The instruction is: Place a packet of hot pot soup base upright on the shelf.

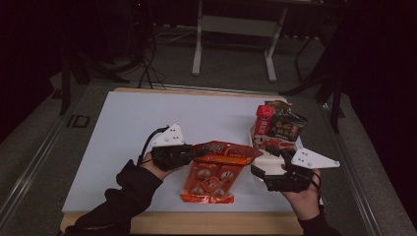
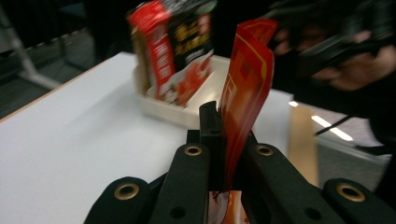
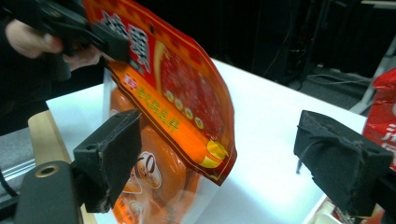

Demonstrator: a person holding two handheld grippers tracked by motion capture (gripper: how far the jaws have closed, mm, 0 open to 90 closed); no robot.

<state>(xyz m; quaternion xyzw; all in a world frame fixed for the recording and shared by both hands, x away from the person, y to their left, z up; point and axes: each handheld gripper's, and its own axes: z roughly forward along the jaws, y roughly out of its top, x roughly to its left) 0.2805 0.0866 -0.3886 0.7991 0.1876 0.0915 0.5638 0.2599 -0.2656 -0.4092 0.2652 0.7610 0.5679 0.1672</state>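
An orange-red snack bag (image 1: 214, 172) hangs by its top edge above the white table top, its lower end resting near the front edge. My left gripper (image 1: 199, 151) is shut on that top edge. In the left gripper view the bag (image 2: 247, 79) stands up from between the closed jaws of the left gripper (image 2: 223, 128). My right gripper (image 1: 263, 160) sits just right of the bag, open. In the right gripper view its two foam pads (image 3: 112, 154) stand wide apart with nothing pressed between them, and the bag (image 3: 173, 88) hangs ahead, pinched at its upper left by the left gripper (image 3: 100, 39).
A white tray (image 1: 255, 173) at the table's right holds a red carton (image 1: 264, 120), a dark packet (image 1: 287, 125) and a red packet lying flat. The tray (image 2: 187, 119) also appears in the left gripper view. A wooden strip (image 1: 196, 223) borders the front edge.
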